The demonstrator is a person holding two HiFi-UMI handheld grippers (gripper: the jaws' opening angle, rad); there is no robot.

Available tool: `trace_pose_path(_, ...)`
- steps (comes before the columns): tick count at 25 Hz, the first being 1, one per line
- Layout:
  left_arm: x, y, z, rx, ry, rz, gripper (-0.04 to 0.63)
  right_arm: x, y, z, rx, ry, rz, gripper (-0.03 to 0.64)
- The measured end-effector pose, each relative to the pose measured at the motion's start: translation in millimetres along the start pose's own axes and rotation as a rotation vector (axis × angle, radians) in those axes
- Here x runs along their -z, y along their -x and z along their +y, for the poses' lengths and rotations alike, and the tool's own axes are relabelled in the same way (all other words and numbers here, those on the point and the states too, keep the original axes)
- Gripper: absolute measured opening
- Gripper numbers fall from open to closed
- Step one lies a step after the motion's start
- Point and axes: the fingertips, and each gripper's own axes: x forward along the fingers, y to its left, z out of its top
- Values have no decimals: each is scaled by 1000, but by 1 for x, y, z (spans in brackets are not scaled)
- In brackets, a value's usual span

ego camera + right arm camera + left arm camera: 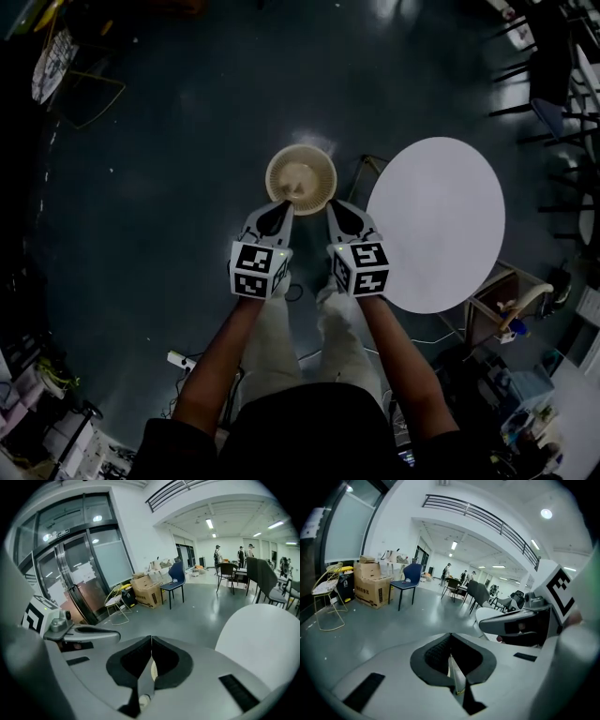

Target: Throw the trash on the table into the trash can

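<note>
A round beige wicker trash can [300,176] stands on the dark floor, with something pale lying inside it. To its right is the round white table [436,225], whose top shows nothing on it. My left gripper [281,210] and right gripper [334,210] are held side by side just on my side of the can, tips pointing toward its rim. In the left gripper view the left gripper [451,639] has its jaws pressed together with nothing between them. The right gripper [151,643] is likewise shut and empty, with the table [262,639] at its right.
Dark chairs [548,80] stand at the far right. A blue chair [408,581], cardboard boxes [370,585] and a yellow wire chair [327,595] line the left wall. Glass doors [75,573] lie beyond. People stand far back. Clutter and cables rim the floor near me.
</note>
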Motion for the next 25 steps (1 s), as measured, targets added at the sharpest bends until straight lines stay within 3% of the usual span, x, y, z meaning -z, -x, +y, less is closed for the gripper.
trace_pose_path(5,-39,31,-42,34,9,-42,15,-49,46,6,-13,83,-41,20)
trace_pose_path(12,-94,67,-101,61,-37,-138,15,-110,121,2,-45,149,-151,20)
trace_pose_path(19,-145,114,-160,43,-121,-233,15,-141,199,10,-85,198,-245,20)
trace_pose_path(25,-160,135,-226,71,-174,-275,15,-149,261,3,-128,234,-307,20)
